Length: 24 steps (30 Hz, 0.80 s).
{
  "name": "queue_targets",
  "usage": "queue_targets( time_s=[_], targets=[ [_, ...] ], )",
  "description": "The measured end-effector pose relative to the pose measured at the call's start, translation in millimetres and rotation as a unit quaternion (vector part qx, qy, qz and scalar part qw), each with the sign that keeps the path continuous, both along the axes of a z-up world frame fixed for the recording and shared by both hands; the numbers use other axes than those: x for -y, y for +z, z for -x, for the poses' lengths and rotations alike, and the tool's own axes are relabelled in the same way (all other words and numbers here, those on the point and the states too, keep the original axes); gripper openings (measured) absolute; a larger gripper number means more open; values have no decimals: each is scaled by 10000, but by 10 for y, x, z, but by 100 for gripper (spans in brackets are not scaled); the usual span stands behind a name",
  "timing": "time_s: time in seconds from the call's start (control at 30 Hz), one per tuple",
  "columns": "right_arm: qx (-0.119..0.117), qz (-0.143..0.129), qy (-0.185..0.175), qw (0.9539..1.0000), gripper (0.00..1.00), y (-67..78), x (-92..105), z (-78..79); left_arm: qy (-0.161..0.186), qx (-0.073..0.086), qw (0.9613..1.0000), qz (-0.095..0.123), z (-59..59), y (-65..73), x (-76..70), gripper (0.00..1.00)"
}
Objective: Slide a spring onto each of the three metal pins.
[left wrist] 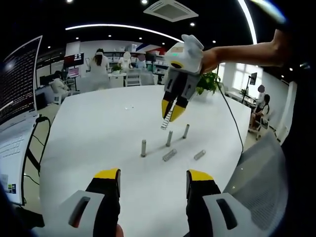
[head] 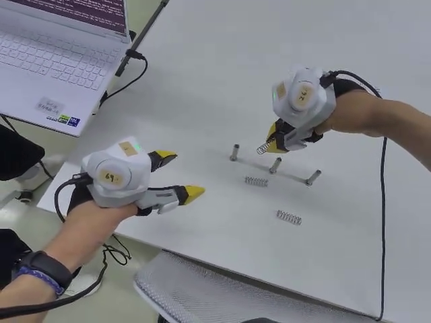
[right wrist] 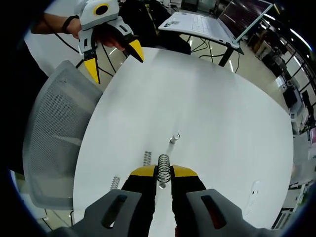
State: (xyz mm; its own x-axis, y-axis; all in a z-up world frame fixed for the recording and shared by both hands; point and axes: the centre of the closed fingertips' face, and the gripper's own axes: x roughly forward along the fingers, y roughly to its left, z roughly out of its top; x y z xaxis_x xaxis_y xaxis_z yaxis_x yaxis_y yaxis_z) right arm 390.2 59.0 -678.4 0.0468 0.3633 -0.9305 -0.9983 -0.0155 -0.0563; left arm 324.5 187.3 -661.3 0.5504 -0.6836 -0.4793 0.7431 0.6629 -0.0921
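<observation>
Right gripper [head: 273,144]: jaws nearly closed, pinching one spring [head: 264,147] by its upper end. The rest pokes out past the tips, tilted down. The free end hangs just above the middle pin [head: 275,165]; the left gripper view shows a small gap, so it's not on.

Three pins stand upright in a row on a thin bar [head: 293,173], mid-table toward the right edge: far pin [head: 234,152], middle pin, near pin [head: 313,177]. All bare.

On the table [head: 202,81], loose spring A [head: 256,181] lies flat just beside the bar on its near-edge side, between the far and middle pins. Loose spring B [head: 288,217] lies closer to the near edge, apart from the bar.

Left gripper [head: 182,175]: jaws wide apart, holding nothing, hovering by the table's left edge, well apart from the pins.

Around: laptop [head: 60,54] at the far left corner, black cable [head: 128,74] beside it, mesh chair back [head: 195,289] at the near edge. The right gripper's cable [head: 384,222] drops along the right side toward the near edge.
</observation>
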Motion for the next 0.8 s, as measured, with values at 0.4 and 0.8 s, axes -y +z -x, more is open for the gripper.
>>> queue_targets(
  time_s=[0.4, 0.8],
  targets=[
    [64, 69, 134, 9999, 8, 52, -186, -189, 113, -10, 9999, 75, -25, -2, -58, 49],
    [-38, 228, 312, 9992, 8, -111, -301, -291, 190, -17, 9997, 176, -71, 15, -64, 51]
  ],
)
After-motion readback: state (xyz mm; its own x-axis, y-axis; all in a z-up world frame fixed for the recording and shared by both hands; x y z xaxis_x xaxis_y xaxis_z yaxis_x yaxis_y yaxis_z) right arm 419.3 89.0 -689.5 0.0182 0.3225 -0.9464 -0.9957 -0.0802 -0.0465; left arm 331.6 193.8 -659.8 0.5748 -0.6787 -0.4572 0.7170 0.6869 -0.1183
